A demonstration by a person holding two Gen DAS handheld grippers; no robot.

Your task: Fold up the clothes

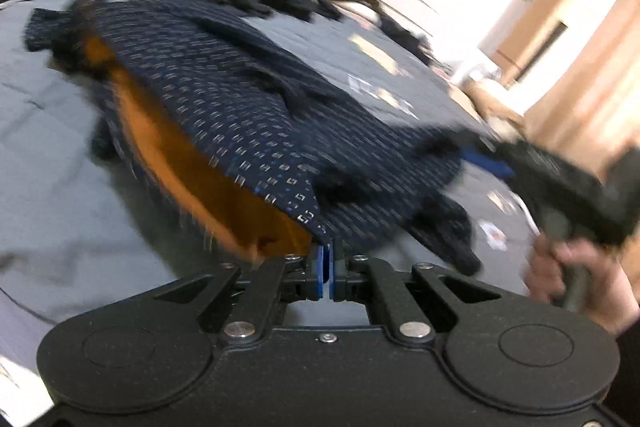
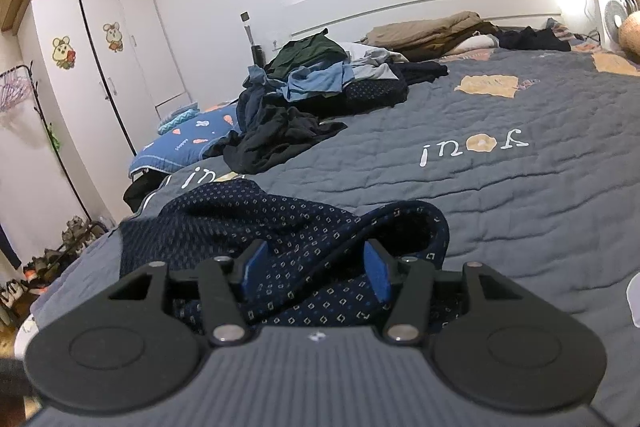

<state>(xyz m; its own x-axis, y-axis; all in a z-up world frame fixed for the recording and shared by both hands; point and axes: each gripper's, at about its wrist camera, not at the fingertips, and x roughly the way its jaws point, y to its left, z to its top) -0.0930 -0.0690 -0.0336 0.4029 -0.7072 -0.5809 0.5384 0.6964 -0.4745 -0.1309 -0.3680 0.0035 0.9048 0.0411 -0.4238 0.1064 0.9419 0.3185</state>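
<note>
Fabric of the navy patterned garment point(image 1: 248, 115) lies spread on the grey quilted bed point(image 1: 52, 131), its orange lining point(image 1: 188, 167) showing toward 9 o'clock. The left hand-held gripper point(image 1: 327, 267) is clenched on the hem at 6 o'clock of its view, probably to lift that edge and carry it over for a fold. The right hand-held gripper point(image 2: 316, 267) is released, its blue pads point(image 2: 378, 277) spread with cloth bunched between them, apparently ready to pin or take a second corner. Unfolded clothes point(image 2: 312, 87) wait near 12 o'clock.

Motion blur smears the patterned garment point(image 1: 248, 115) and the right tongs point(image 1: 568, 183), whose tips are indistinct.
</note>
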